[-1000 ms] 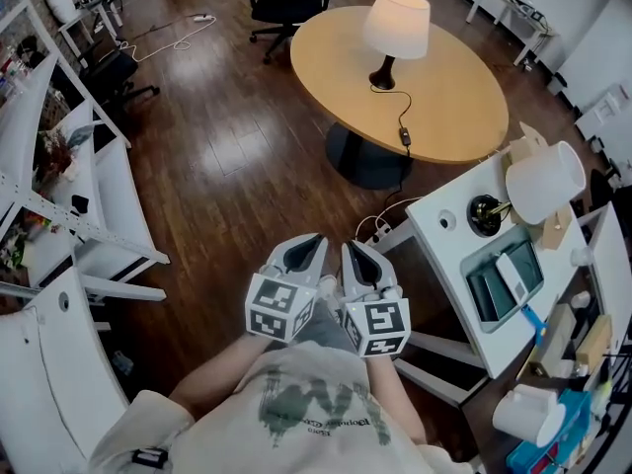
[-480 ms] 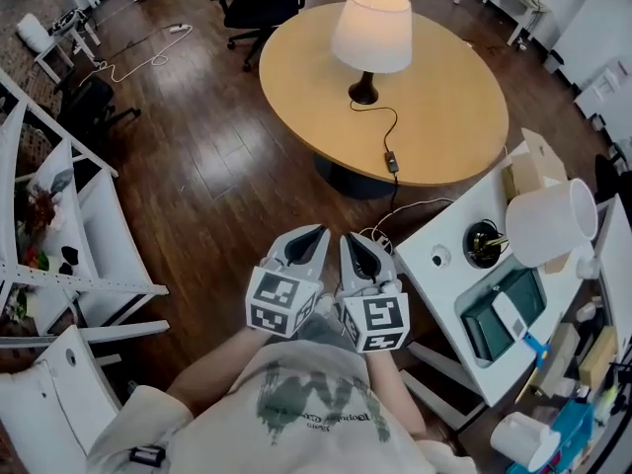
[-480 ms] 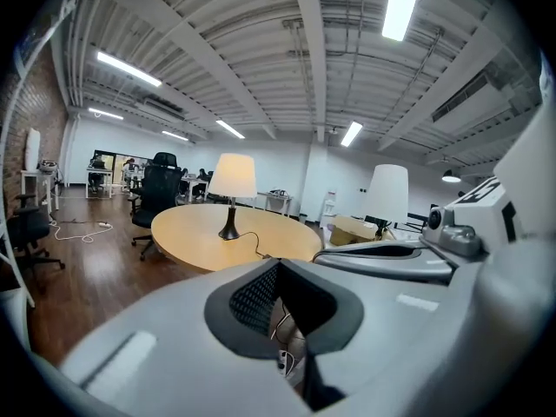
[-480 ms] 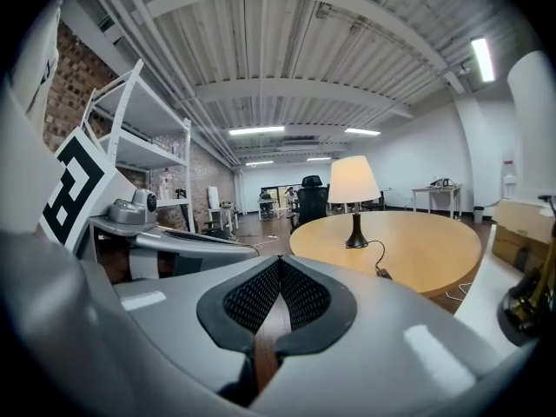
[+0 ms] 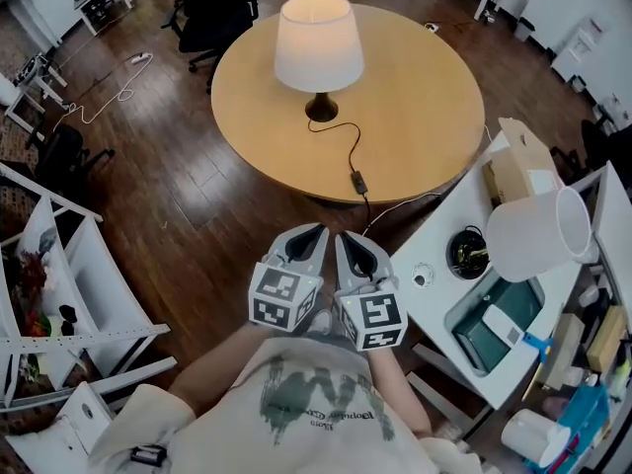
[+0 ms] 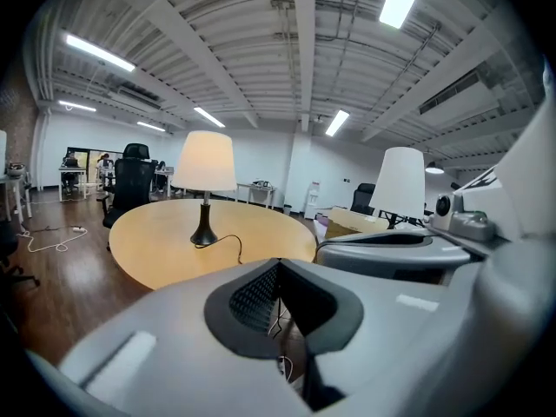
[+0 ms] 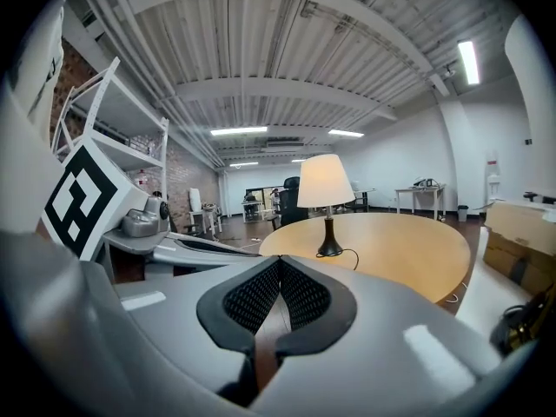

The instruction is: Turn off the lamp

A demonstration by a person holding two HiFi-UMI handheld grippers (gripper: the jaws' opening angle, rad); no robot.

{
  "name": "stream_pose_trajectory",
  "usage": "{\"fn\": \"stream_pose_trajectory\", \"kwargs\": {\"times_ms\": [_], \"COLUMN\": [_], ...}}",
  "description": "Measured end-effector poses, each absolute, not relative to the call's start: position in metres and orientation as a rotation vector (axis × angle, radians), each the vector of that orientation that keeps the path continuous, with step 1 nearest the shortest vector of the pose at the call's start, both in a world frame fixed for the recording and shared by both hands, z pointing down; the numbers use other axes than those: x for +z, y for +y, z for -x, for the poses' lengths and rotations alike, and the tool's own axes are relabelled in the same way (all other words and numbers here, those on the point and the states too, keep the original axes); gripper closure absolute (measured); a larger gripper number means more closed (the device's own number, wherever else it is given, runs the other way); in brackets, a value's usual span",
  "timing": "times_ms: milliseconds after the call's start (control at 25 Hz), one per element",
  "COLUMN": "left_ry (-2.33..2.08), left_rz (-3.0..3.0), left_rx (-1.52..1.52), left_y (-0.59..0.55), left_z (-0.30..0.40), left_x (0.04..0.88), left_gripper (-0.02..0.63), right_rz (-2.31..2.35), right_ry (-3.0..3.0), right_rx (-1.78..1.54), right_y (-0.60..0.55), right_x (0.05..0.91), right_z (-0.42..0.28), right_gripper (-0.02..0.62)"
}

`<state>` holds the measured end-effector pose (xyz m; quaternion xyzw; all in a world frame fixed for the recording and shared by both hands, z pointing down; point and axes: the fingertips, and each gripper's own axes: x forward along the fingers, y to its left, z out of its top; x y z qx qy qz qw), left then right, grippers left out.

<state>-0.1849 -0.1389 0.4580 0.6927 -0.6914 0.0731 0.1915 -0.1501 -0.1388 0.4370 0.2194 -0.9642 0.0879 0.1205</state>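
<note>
Closer than a second ago, the round tabletop has its near edge just ahead of both tools. Left tool and right tool are clenched, empty, side by side. Lamp stands lit on the tabletop, well beyond them. Floor lies open leftward; a white desk crowds the right.

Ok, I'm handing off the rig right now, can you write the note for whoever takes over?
Left gripper: shut, empty. Right gripper: shut, empty. Both are side by side close to the body, short of the round table.
Lamp stands on that table, lit. Its cord runs to an inline switch near the table's near edge.
Done: nothing on the lamp yet.
Left: reach the switch and press it, probably with the right gripper.
</note>
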Motion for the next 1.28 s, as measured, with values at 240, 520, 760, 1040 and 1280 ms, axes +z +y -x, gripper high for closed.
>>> {"fn": "stream_pose_trajectory", "kwargs": {"times_ms": [240,520,760,1040,1280], "left_ry": [-1.858,-1.734,-1.586,-1.433,-1.304], "left_rz": [-2.001,-2.081,-2.152,-2.212,-2.248], "left_rx": [0.233,0.280,0.334,0.421,0.506], "left_y": [-0.172,-0.218,-0.257,-0.291,-0.311], "left_z": [0.182,0.190,0.205,0.217,0.215], "left_x": [0.470,0.492,0.518,0.551,0.579], "left_gripper": [0.606,0.606,0.606,0.601,0.577], "right_rz": [-0.729,-0.857,-0.997,-1.142,-1.278], "right_ry": [-2.805,-2.755,-2.674,-2.590,-2.504], "right_rx": [0.274,0.325,0.378,0.429,0.454], "right_y": [-0.170,-0.208,-0.242,-0.266,-0.279], "right_x": [0.437,0.454,0.467,0.483,0.490], "right_z": [0.147,0.153,0.165,0.177,0.171], "right_gripper": [0.595,0.595,0.595,0.595,0.595]}}
